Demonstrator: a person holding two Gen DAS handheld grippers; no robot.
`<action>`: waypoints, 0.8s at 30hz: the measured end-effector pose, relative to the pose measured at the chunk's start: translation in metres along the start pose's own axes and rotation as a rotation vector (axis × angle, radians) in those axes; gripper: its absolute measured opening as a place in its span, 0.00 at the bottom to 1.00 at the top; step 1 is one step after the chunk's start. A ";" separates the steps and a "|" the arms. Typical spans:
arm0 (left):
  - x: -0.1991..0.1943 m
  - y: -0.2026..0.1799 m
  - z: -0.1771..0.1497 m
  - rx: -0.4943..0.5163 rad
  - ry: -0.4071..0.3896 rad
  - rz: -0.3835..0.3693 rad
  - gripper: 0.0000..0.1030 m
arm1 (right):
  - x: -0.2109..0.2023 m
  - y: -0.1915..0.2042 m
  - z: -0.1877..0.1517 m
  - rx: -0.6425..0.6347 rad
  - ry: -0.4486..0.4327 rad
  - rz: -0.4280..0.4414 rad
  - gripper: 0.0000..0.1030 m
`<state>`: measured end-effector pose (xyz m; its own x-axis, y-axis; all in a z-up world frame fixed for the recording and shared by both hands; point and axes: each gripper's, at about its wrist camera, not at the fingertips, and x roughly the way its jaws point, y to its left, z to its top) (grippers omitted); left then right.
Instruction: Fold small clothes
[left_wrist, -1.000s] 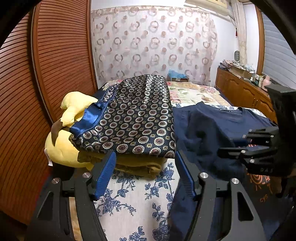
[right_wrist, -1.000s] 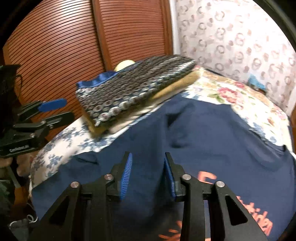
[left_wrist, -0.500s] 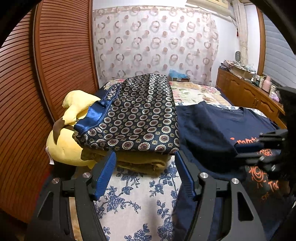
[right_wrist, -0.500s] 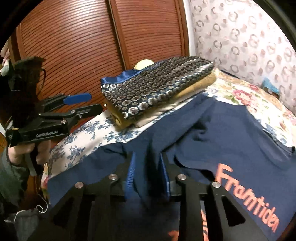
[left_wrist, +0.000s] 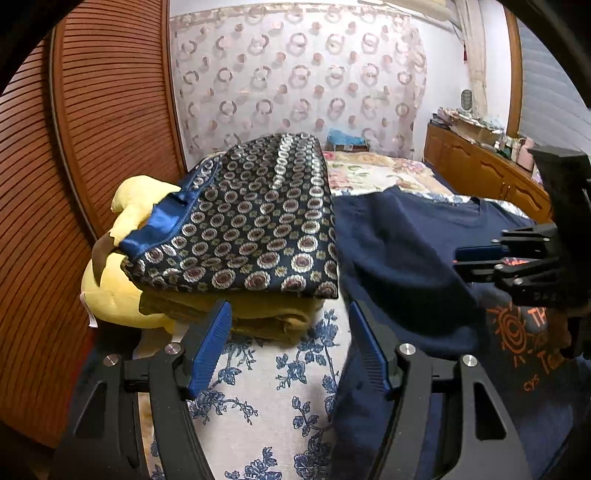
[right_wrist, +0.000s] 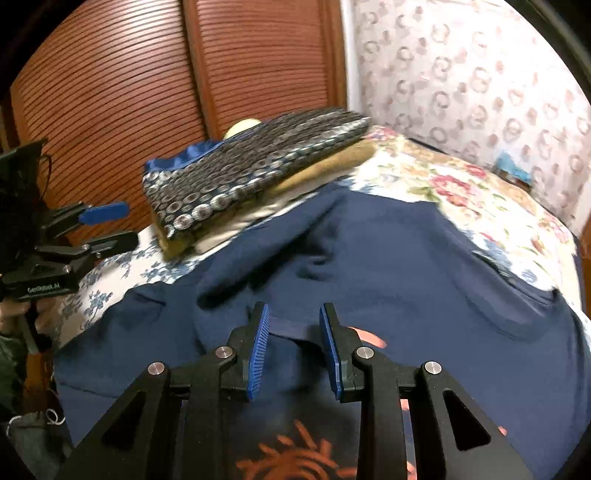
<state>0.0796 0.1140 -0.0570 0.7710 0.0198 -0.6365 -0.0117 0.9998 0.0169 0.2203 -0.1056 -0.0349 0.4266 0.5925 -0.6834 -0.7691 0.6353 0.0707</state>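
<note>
A navy T-shirt (left_wrist: 413, 258) with orange print lies on the bed, its left sleeve folded over the body; it also shows in the right wrist view (right_wrist: 388, 258). My left gripper (left_wrist: 288, 347) is open and empty over the floral sheet beside the shirt's left edge. My right gripper (right_wrist: 293, 343) is open just above the folded sleeve edge near the orange print, holding nothing. It appears in the left wrist view (left_wrist: 480, 258) at the right, over the shirt. The left gripper shows in the right wrist view (right_wrist: 110, 225) at the far left.
A stack of folded clothes topped by a circle-patterned navy garment (left_wrist: 251, 229) sits on a yellow plush toy (left_wrist: 110, 295) at the bed's left. A wooden slatted wardrobe (left_wrist: 55, 184) stands left. A wooden dresser (left_wrist: 480, 173) stands far right. A curtain (left_wrist: 295, 81) hangs behind.
My right gripper was shut on the shirt's sleeve half a second ago; it has now opened and released the fabric over the shirt's body. My left gripper stayed open, hardly moving.
</note>
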 end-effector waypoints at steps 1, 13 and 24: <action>0.001 -0.001 -0.001 0.002 0.004 -0.001 0.65 | 0.006 0.003 0.002 -0.013 0.009 0.012 0.28; 0.000 0.002 -0.010 -0.006 0.012 -0.006 0.65 | 0.046 0.017 0.014 -0.088 0.074 -0.011 0.22; -0.004 -0.002 -0.009 -0.004 -0.001 -0.019 0.65 | 0.003 -0.018 0.029 -0.003 -0.030 -0.049 0.02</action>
<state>0.0711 0.1116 -0.0616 0.7715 0.0004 -0.6362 0.0007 1.0000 0.0014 0.2493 -0.1006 -0.0167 0.4781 0.5754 -0.6635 -0.7481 0.6626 0.0355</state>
